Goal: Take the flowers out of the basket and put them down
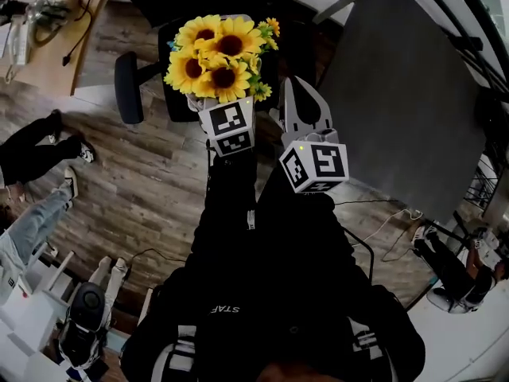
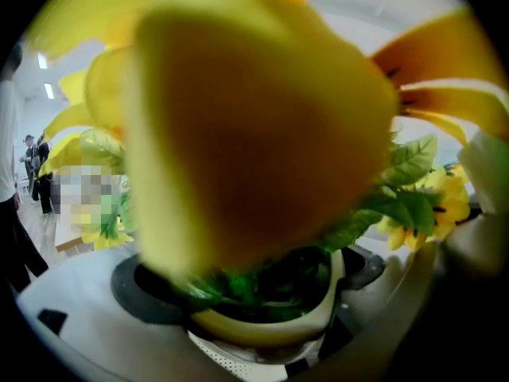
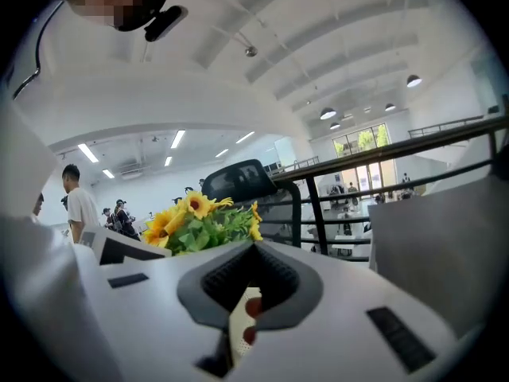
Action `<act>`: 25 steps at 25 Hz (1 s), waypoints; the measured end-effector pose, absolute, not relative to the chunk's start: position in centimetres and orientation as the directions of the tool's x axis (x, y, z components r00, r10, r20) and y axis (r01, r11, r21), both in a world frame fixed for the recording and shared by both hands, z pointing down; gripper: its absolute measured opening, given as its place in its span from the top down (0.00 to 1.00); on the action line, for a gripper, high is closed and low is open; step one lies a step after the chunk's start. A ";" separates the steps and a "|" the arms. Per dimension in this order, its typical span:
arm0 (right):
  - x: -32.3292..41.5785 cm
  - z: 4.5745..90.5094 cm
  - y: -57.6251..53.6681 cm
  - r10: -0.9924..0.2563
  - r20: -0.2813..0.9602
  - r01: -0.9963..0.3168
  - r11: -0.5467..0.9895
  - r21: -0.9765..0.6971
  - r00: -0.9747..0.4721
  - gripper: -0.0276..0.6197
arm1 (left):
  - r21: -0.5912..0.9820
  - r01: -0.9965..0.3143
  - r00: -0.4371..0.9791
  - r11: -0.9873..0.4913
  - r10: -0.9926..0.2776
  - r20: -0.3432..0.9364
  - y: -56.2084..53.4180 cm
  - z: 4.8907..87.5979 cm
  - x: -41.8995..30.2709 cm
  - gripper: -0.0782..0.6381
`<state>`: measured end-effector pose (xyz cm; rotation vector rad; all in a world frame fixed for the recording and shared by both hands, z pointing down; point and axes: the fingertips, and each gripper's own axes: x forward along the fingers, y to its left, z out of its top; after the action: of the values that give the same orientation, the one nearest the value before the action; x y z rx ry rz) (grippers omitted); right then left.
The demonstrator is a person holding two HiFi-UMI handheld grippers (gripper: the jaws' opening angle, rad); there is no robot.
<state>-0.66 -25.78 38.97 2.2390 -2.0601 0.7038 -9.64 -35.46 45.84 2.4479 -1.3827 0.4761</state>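
A bunch of yellow sunflowers point(image 1: 219, 58) with green leaves stands up out of my left gripper point(image 1: 216, 102), whose jaws are shut on the green stems point(image 2: 254, 281). In the left gripper view a blurred sunflower point(image 2: 254, 134) fills most of the picture, right in front of the camera. My right gripper point(image 1: 293, 86) is held just to the right of the bunch, shut with nothing in it. Seen from the right gripper point(image 3: 253, 253), the sunflowers point(image 3: 199, 221) rise to its left. No basket shows in any view.
Below the grippers is a wood floor with a black office chair point(image 1: 131, 86) and a grey panel point(image 1: 406, 94) to the right. A person's legs point(image 1: 40, 146) are at the left and cables point(image 1: 382, 237) trail on the floor at the right.
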 end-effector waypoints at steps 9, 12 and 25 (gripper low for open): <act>6.4 31.7 -17.3 -0.945 0.314 -0.960 -0.171 -0.221 0.096 0.94 | 0.082 -0.821 0.549 -0.565 -0.741 0.386 -26.8 37.4 -2.1 0.11; 11.2 30.8 -13.0 -0.937 0.314 -0.953 -0.223 -0.203 0.153 0.94 | 0.078 -0.792 0.585 -0.605 -0.718 0.376 -22.7 36.1 2.9 0.11; 26.3 32.6 1.5 -0.863 0.353 -0.894 -0.428 -0.133 0.360 0.94 | 0.110 -0.687 0.698 -0.719 -0.609 0.377 -9.7 39.0 18.7 0.11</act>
<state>26.31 1.47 32.58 2.5222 -1.6335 0.5757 18.69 -9.67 39.00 2.6660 -1.0357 0.4640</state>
